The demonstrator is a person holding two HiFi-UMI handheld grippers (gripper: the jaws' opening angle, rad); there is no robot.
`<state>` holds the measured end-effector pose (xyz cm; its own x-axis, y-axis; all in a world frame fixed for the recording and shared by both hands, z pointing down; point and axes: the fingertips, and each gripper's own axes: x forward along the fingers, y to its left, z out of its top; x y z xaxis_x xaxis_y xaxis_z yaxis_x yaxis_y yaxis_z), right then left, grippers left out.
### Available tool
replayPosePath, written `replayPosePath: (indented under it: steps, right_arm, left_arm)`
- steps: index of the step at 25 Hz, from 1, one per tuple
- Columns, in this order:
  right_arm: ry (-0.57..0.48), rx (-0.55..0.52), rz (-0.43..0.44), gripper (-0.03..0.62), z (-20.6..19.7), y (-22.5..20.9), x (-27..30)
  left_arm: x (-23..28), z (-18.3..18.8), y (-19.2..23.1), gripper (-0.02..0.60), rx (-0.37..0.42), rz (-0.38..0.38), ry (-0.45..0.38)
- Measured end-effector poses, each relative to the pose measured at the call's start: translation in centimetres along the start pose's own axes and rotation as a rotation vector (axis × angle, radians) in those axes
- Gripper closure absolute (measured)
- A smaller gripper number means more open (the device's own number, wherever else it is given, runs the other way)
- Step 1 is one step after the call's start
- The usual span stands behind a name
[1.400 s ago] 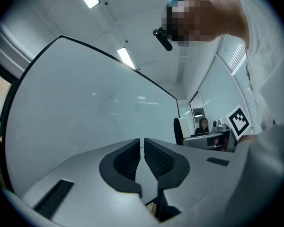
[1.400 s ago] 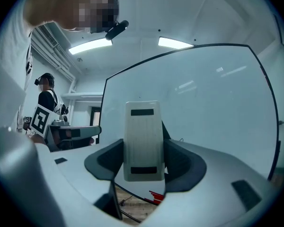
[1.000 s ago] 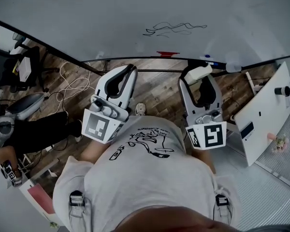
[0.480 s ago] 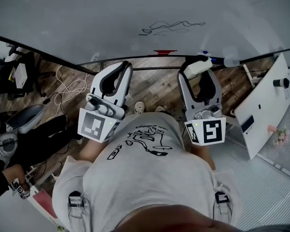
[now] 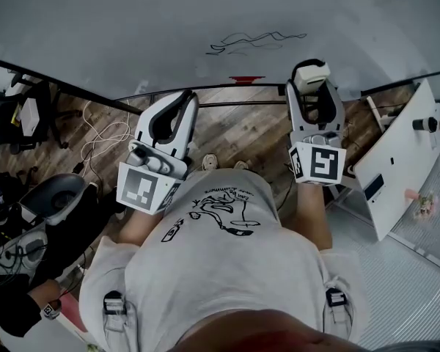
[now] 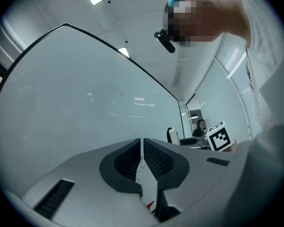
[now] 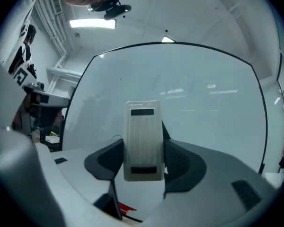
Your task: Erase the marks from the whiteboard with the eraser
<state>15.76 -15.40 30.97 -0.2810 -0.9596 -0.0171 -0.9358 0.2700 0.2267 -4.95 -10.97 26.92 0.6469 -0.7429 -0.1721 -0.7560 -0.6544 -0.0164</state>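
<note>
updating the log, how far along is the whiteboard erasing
Done: the eraser is picked up and clamped in the right gripper. In hand: it is raised near the lower edge of the whiteboard, below and to the right of the black scribble. Left: the scribble looks intact, so all the wiping is to come. The left gripper is shut and empty.

- A wooden plank floor (image 5: 235,127) is stretching across the middle of the head view.
- White cables (image 5: 106,134) are lying in loose loops on it, at left.
- A dark office chair (image 5: 37,97) is standing far left.
- A white panel (image 5: 396,171) is standing at right.
- A ceiling strip light (image 7: 92,23) is glowing overhead.
</note>
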Motion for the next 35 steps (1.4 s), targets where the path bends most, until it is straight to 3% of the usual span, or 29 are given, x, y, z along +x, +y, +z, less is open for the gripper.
replayPosePath:
  steps: [14,35]
  right_arm:
    - [0.074,-0.079,-0.078,0.336,-4.2,-5.6,7.7]
    - [0.053,-0.094,-0.075,0.336,-5.0,-3.4,9.5]
  left_arm:
    - [-0.1,-0.2,1.2,0.546,-0.001,0.026,0.006]
    - [0.9,-0.7,1.8,0.546,0.008,0.012,0.022]
